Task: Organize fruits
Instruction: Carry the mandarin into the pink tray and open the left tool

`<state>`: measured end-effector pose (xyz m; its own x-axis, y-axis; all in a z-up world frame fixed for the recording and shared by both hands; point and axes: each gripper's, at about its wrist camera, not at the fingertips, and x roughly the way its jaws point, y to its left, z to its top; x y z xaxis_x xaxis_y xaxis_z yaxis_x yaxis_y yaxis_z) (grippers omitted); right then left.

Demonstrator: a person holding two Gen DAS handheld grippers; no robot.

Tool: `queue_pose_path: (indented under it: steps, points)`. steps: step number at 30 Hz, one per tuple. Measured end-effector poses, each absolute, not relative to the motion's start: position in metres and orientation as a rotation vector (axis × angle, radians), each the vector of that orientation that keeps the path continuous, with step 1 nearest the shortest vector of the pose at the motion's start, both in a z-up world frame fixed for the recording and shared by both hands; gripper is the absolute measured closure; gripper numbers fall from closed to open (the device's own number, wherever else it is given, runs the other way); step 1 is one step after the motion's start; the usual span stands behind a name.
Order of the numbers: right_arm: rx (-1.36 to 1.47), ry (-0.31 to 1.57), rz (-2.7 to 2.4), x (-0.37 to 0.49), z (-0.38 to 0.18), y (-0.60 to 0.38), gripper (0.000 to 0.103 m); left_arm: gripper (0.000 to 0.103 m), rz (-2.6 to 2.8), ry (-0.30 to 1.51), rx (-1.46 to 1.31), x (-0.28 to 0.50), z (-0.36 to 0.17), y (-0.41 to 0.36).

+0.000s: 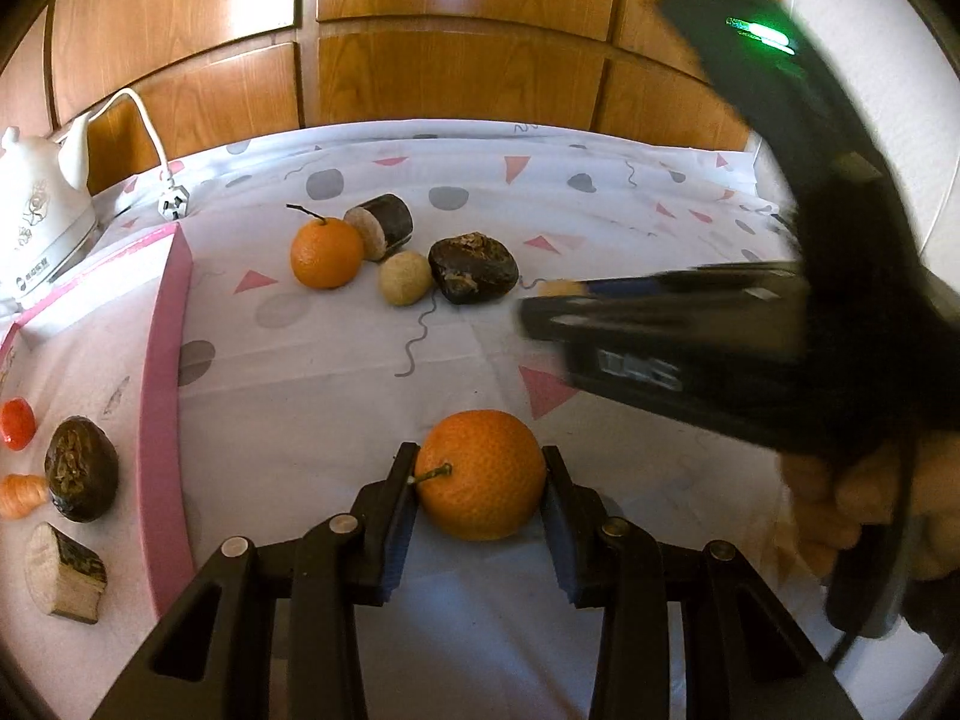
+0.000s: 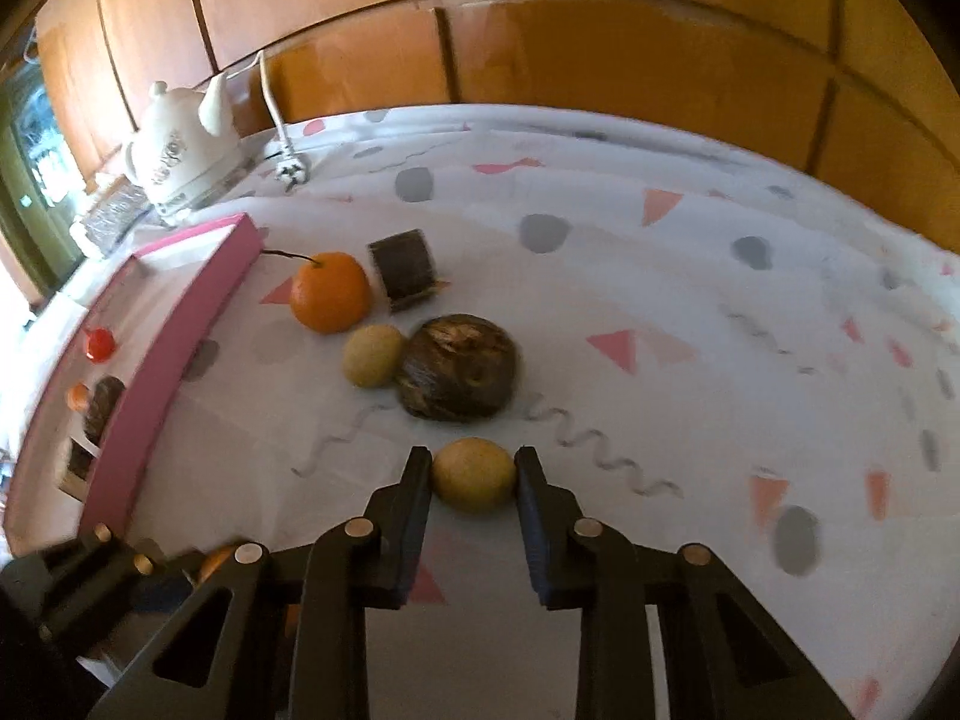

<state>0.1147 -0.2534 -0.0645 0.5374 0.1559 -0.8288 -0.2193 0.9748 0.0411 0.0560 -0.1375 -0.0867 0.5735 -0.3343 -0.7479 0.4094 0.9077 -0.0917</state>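
The only writing in view is sitting on the white electric kettle [image 1: 42,228], a small dark logo at its base and a gold emblem on its side, both too small to read; a pale label on the side of the right tool in the left wrist view is blurred past reading. The left tool [image 1: 480,474] is closing its two pads on a stemmed orange [image 1: 480,474], both pads touching the fruit's sides above the patterned cloth covering the bench [image 1: 312,384]. The right tool [image 2: 474,474] is pinching a small yellowish round fruit [image 2: 474,475] between its pads. Beyond it, a dark wrinkled fruit [image 2: 459,367] is lying touching a second pale round fruit [image 2: 372,355], with another orange [image 2: 330,293] and a dark cylindrical piece [image 2: 405,270] just behind. Along the left, the pink rim of a tray [image 1: 162,408] is running front to back; inside it are lying a red fruit [image 1: 17,423], a dark wrinkled fruit [image 1: 81,468] and a cut dark-skinned piece [image 1: 63,573]. Open cloth is stretching wide to the right toward the bench edge and the wooden panelled wall [image 2: 600,48].
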Motion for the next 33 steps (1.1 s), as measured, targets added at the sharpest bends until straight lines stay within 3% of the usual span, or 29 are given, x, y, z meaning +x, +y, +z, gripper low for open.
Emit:
queue_pose_path:
  steps: [20, 33]
  points:
    - [-0.030, 0.924, 0.033, 0.076, -0.073, -0.296, 0.075, 0.065, -0.414, 0.902, 0.112, 0.050, -0.079, -0.139]
    - [-0.051, 0.910, 0.023, 0.075, -0.073, -0.294, 0.075, 0.065, -0.367, 0.834, 0.004, 0.042, -0.034, -0.093]
